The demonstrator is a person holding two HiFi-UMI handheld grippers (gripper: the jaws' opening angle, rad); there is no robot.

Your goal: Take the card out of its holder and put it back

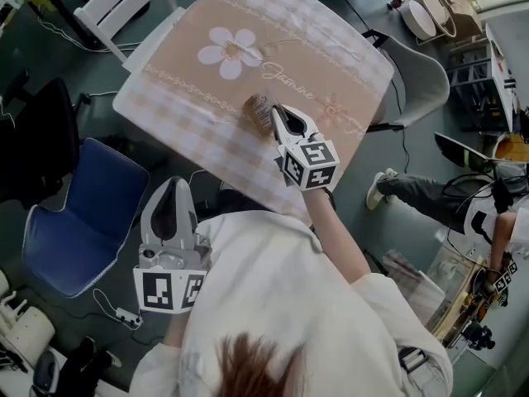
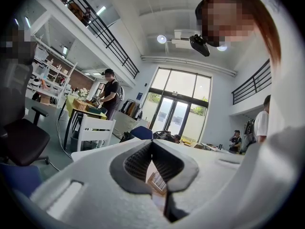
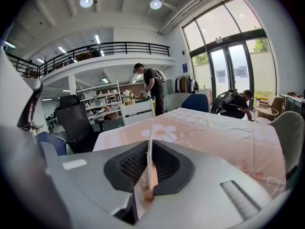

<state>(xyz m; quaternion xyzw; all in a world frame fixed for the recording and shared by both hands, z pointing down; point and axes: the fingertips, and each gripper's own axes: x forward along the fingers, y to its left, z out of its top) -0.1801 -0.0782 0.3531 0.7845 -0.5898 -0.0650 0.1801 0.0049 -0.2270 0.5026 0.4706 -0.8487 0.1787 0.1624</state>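
Table (image 1: 331, 56) is clothed; left gripper (image 1: 172, 187) is held off it at 7 o'clock, jaws pressed together, empty; right gripper (image 1: 277, 114), nearer, is pinched on the card (image 3: 150, 151), edge-on, long axis toward 11 o'clock; small wooden block (image 3: 148, 193), judged the holder, is seen at its foot.

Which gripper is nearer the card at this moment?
Right. The right gripper is shut on the card over the table. The left gripper is off the table's near edge, close to the person's body, well apart from the card.
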